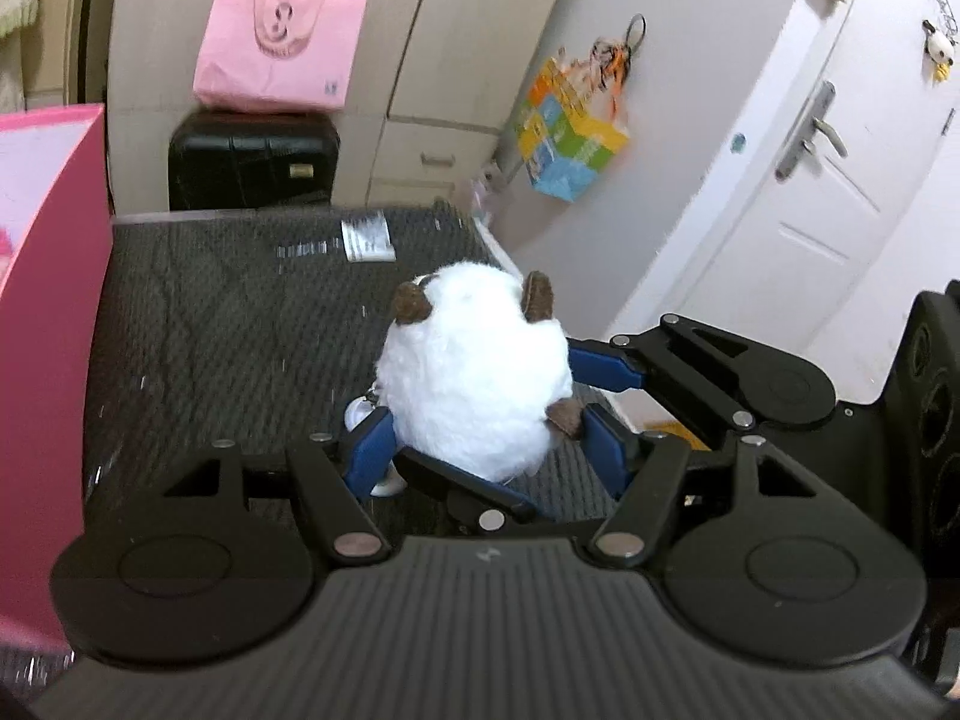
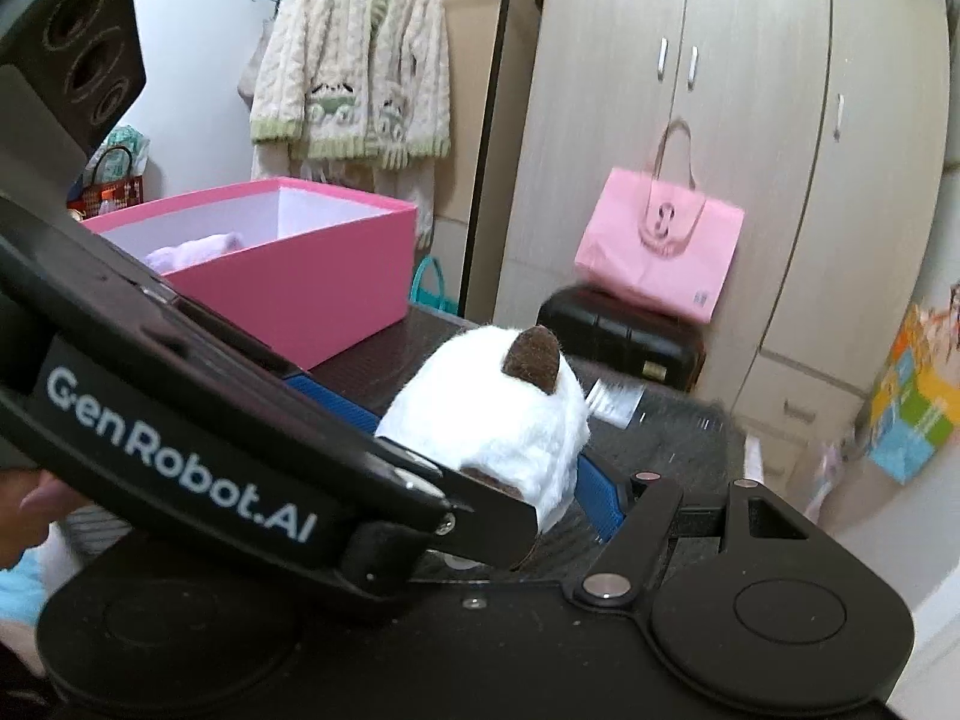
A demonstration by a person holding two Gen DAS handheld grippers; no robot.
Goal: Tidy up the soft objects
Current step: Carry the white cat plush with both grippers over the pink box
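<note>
A white plush toy [image 1: 474,372] with brown ears is held over the dark woven table [image 1: 240,324]. My left gripper [image 1: 489,450] has its blue fingers on either side of the toy's lower body. My right gripper [image 1: 576,402] comes in from the right, and its blue fingers also press on the toy. In the right wrist view the toy [image 2: 504,426] sits between my right gripper's fingers [image 2: 600,504], with the left gripper's body crossing in front. A pink box [image 2: 288,264] stands open at the left, with a pale lilac soft item [image 2: 192,249] inside.
A white label [image 1: 367,236] lies on the table's far side. A black suitcase [image 1: 252,159] with a pink tote bag [image 1: 279,45] on top stands behind the table by the wardrobe. A colourful bag [image 1: 570,132] hangs on the wall near the white door [image 1: 828,180].
</note>
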